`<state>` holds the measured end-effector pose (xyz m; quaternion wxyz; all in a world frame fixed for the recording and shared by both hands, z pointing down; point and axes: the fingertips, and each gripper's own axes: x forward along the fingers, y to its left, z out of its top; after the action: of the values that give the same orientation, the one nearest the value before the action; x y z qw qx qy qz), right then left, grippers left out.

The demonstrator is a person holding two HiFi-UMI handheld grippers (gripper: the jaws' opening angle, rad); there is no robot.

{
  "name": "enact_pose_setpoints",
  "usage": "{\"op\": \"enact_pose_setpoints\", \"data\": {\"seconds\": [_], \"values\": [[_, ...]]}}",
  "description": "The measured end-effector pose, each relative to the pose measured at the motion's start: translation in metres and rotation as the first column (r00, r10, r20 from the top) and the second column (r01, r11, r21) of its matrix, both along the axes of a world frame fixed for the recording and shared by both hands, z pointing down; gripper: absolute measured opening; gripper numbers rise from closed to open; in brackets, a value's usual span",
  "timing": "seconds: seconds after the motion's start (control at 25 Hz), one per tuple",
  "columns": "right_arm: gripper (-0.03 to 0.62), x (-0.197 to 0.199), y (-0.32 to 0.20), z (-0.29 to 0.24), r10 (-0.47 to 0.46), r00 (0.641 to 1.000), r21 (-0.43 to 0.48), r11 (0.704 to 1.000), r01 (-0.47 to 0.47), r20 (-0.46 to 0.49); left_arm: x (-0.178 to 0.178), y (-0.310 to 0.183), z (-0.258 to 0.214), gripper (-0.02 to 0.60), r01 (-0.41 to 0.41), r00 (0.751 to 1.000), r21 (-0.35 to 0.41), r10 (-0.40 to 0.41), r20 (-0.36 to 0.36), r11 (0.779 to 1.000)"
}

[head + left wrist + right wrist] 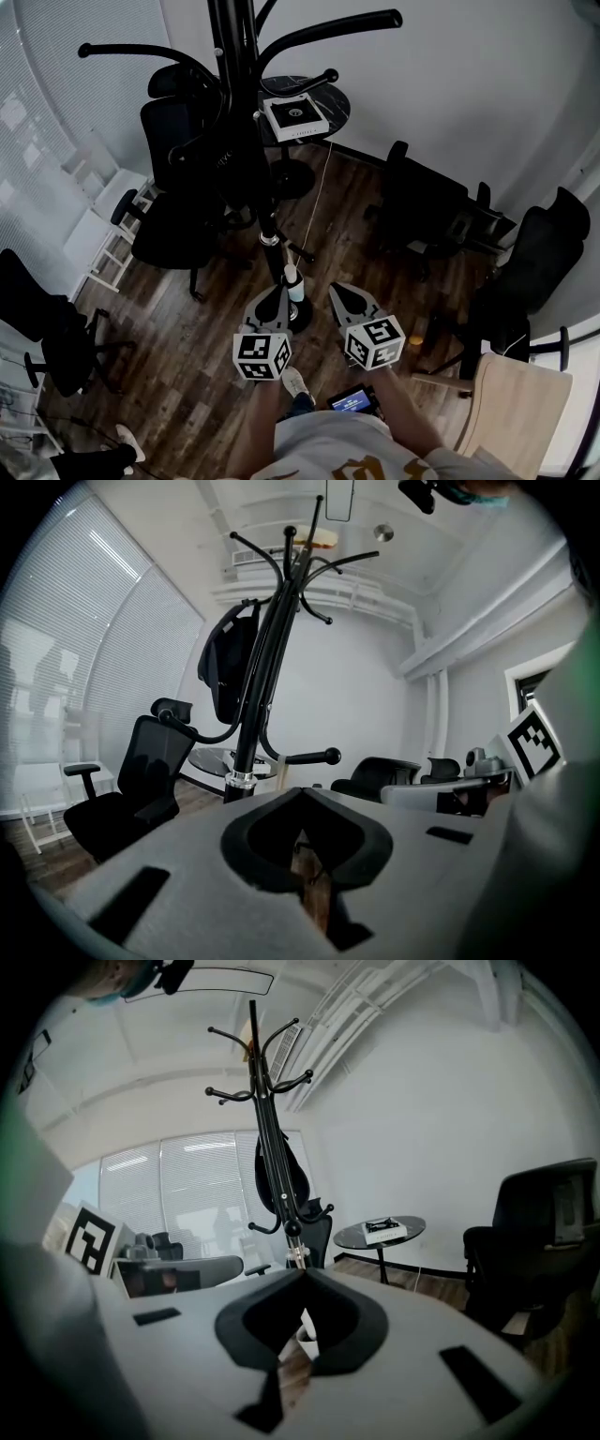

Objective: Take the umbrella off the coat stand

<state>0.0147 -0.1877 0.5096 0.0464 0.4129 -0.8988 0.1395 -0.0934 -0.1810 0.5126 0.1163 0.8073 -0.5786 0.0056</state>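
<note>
- L gripper: grey jaws w/ black pads brought together tip to tip, nothing clamped; held low, near the stand's foot
- R gripper: jaws likewise closed & empty; held just beside the L one, a little farther from the pole
- Tall black metal coat stand w/ curved, knobbed hooks: seen ahead of both grippers; a black bag is hung on it
- Long black folded umbrella: judged to be the slim dark shaft hung close along the pole, approx. parallel to it; the two are hard to separate; a brownish crook at the crown is taken for its handle
- Key relation: umbrella lies ahead of & well above the jaws; long axis near vertical, handle up, tip down toward the base; L gripper is judged the nearer
- Next move (judgement): jaws to be opened, one gripper raised to the shaft & closed across it, then lifted until the crook clears its hook
- Risk: bag or stand may be tugged if the shaft is pulled sideways
</note>
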Motion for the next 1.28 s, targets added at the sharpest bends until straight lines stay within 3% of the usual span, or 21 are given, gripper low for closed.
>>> {"op": "enact_pose_setpoints", "data": {"seconds": [0.32,1.12,1.2,1.28], "values": [[0.012,-0.02,-0.026,0.014,-0.027,1.0,-0.036,0.999,0.028,0.005,-0.003,-0.034,0.008,0.021,-0.057,0.997,-0.007,0.058,0.058,0.998],[0.014,-0.063,-0.065,0.042,-0.094,0.996,-0.089,0.992,0.093,-0.011,0.006,-0.082,0.041,0.025,-0.216,0.975,-0.081,0.22,0.035,0.973],[0.014,-0.068,-0.066,0.043,-0.112,0.994,-0.093,0.989,0.112,-0.001,0.006,-0.085,0.041,0.077,-0.223,0.974,-0.08,0.226,0.03,0.971],[0.014,-0.071,-0.067,0.043,-0.128,0.992,-0.092,0.988,0.127,-0.003,0.006,-0.089,0.039,0.083,-0.23,0.973,-0.072,0.231,0.006,0.97]]}}
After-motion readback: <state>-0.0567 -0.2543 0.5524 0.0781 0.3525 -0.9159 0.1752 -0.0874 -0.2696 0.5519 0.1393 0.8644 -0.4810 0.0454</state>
